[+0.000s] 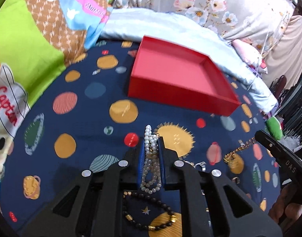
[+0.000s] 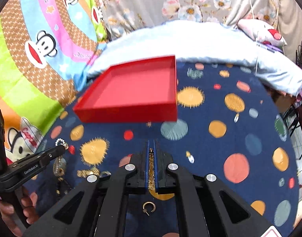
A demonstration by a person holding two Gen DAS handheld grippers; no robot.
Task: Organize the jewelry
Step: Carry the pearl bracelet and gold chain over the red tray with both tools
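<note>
My left gripper (image 1: 151, 141) is shut on a white pearl necklace (image 1: 151, 164) whose loops hang between the blue pads, above the blanket. My right gripper (image 2: 151, 144) is shut on a gold chain (image 2: 151, 167), which also shows hanging from it in the left wrist view (image 1: 237, 151). An empty red box (image 1: 178, 79) lies ahead of both grippers, also in the right wrist view (image 2: 131, 90). A dark bead bracelet (image 1: 151, 211) lies under the left gripper. A gold hoop earring (image 2: 149, 207) lies under the right gripper.
All lies on a navy planet-print blanket (image 1: 81, 122). A pale blue quilt (image 2: 210, 41) is bunched behind the box. Cartoon bedding (image 2: 32, 59) rises at the left. More gold pieces (image 2: 87, 172) and a ring (image 1: 200, 165) lie between the grippers.
</note>
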